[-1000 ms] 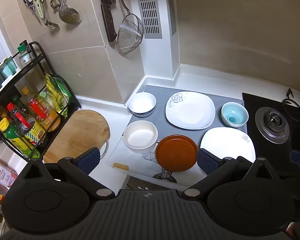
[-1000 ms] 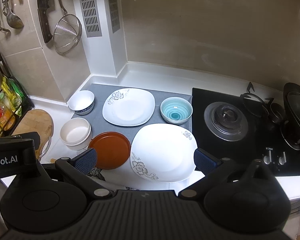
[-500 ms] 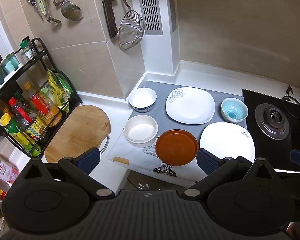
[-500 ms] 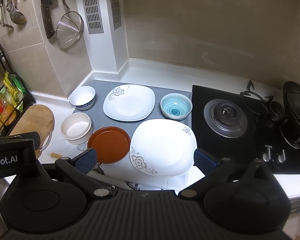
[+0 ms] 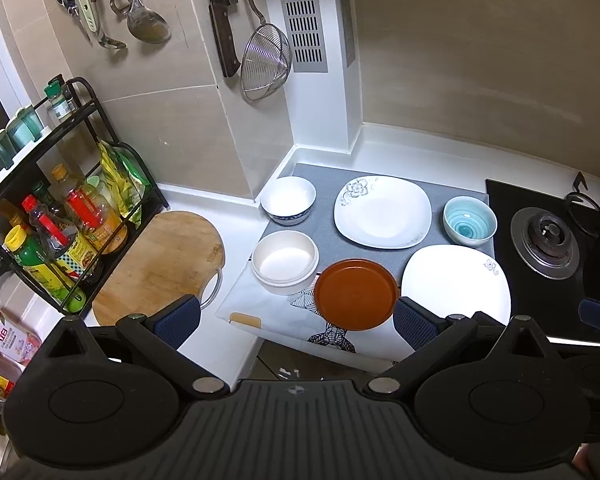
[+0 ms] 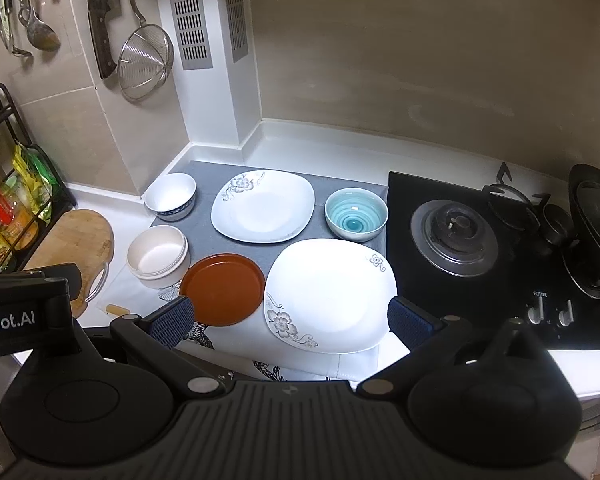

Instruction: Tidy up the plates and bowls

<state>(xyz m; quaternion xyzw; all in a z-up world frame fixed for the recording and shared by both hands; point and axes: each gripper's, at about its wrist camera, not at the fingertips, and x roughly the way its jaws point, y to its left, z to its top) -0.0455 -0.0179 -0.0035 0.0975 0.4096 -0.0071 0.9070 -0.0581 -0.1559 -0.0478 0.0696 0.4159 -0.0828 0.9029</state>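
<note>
On a grey mat (image 5: 324,184) lie two white square plates with flower prints, one at the back (image 5: 382,212) (image 6: 262,206) and one at the front (image 5: 456,280) (image 6: 328,294). A brown round plate (image 5: 356,294) (image 6: 222,288) lies front centre. A white bowl with a blue foot (image 5: 288,200) (image 6: 171,197), a cream bowl (image 5: 285,261) (image 6: 158,256) and a teal bowl (image 5: 469,226) (image 6: 356,214) stand around them. My left gripper (image 5: 298,320) and my right gripper (image 6: 290,320) are both open and empty, held above the counter's front edge.
A gas hob (image 6: 456,236) with a black pan (image 6: 596,208) lies to the right. A round wooden board (image 5: 160,264) and a bottle rack (image 5: 56,224) are on the left. A knife and a strainer (image 5: 266,60) hang on the wall.
Both grippers have drawn back and up a little, so the dishes sit slightly further away in both views. Nothing on the counter has moved.
</note>
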